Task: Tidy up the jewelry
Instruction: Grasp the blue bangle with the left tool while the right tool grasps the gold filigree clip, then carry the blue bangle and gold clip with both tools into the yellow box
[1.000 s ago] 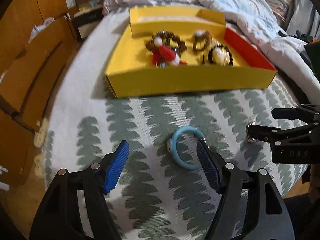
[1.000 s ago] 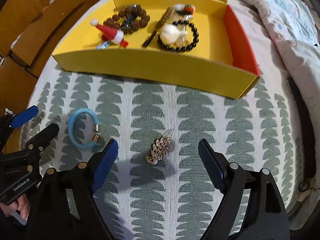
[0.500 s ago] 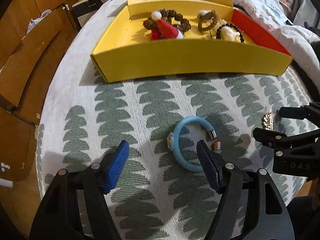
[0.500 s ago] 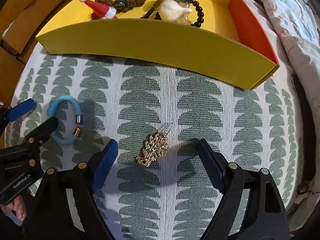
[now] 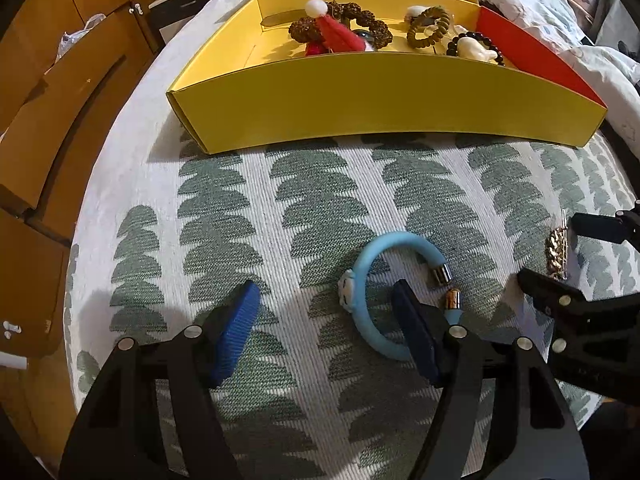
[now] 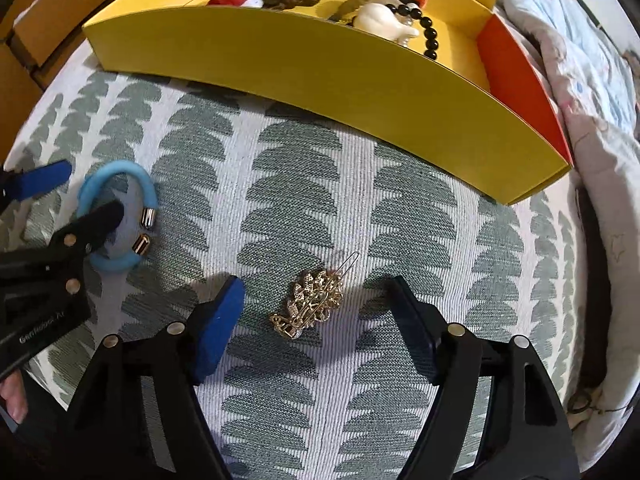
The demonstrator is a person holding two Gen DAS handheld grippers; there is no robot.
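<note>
Surface covered by a white cloth (image 5: 256, 232) with rows of green leaf motifs. Lying directly on it: a yellow tray (image 5: 384, 100) at the far side, an open blue bracelet (image 5: 374, 280) and, well right of it, a gold hair clip (image 6: 312, 306).

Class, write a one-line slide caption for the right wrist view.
Right gripper, fingers closing, straddles a gold hair clip on patterned cloth before the yellow tray.

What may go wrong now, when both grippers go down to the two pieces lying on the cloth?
1. The left gripper is off-centre: one finger stands inside the blue bracelet, so closing might push it aside.
2. The right gripper is closing around the flat gold hair clip; the pads may slide over it or pinch the patterned cloth.
</note>
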